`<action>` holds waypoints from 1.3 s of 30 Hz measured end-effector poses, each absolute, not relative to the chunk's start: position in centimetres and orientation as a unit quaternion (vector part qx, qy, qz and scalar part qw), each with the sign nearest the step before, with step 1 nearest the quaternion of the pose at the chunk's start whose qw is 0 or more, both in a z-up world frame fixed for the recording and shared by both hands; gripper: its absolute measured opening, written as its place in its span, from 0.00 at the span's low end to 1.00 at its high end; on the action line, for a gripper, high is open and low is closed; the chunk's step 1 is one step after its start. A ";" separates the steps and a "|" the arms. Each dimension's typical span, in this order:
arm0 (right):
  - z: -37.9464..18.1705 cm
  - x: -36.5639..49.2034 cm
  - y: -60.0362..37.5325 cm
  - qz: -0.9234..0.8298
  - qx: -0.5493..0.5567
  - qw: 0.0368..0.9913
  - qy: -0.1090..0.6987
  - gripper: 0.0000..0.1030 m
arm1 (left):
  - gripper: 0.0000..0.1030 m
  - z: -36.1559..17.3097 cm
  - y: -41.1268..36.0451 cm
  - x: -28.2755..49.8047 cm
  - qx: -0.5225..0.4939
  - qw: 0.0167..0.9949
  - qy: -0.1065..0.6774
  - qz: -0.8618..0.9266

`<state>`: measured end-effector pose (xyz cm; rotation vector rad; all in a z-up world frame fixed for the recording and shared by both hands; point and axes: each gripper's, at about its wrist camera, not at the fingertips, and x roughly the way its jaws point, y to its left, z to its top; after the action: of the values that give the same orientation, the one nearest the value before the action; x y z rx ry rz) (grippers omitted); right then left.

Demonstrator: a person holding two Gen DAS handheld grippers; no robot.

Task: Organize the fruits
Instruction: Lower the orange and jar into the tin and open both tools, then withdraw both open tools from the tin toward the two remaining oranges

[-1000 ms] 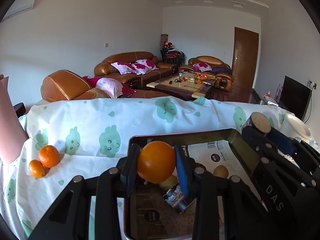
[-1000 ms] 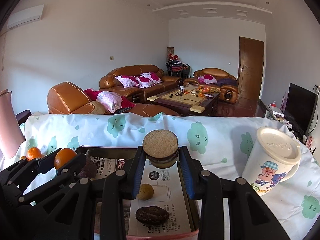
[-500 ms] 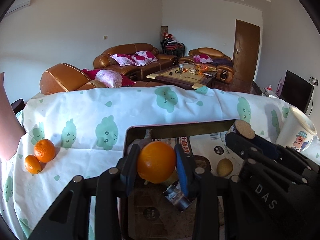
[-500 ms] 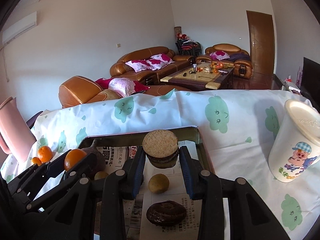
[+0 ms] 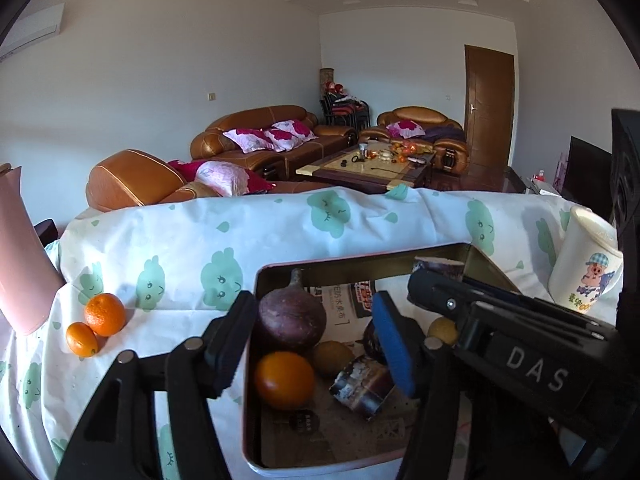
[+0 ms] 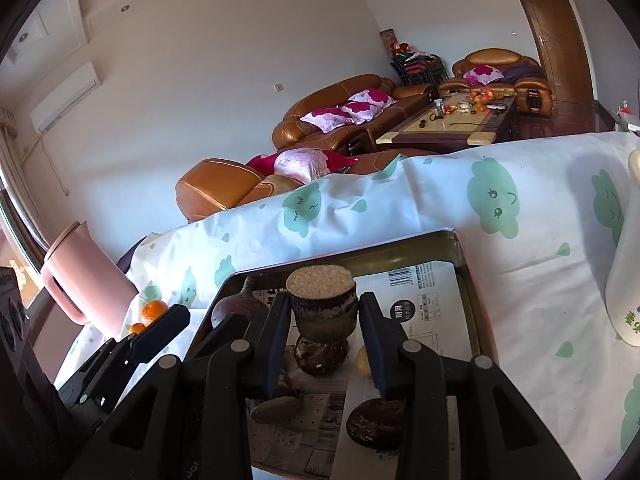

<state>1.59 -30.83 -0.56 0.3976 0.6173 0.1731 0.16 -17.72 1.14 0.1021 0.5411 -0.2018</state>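
Two claws over the tray [image 5: 360,258]: my left claw [image 5: 308,340] gapes empty above the orange [image 5: 285,380]. My right claw [image 6: 322,338] clamps a cut chunk [image 6: 322,304]; dropped here, I judge it topples onto fruit below.

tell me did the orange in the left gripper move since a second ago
Yes. The orange has left the left gripper, whose jaws now stand open, and lies below them in the tray, beside the purple fruit.

A tray [image 5: 360,258] was set on a cloth-covered table [image 5: 200,240], with several fruits [image 5: 285,380] placed inside it. Two oranges [image 5: 105,314] were laid side by side left of the tray, beside a jug [image 5: 20,256]. A cup [image 5: 584,264] was stood right of the tray. Sofas [image 5: 256,136] were seen behind the table.
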 end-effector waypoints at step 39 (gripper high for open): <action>2.5 -4.1 -29.3 -0.075 0.081 0.983 0.149 0.82 | 1.00 2.2 -15.2 -2.1 0.054 0.975 0.210 -0.042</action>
<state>-4.07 -29.28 2.53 0.1633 0.2995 -0.1517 -2.14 -15.21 2.24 0.1080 0.4243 -0.0846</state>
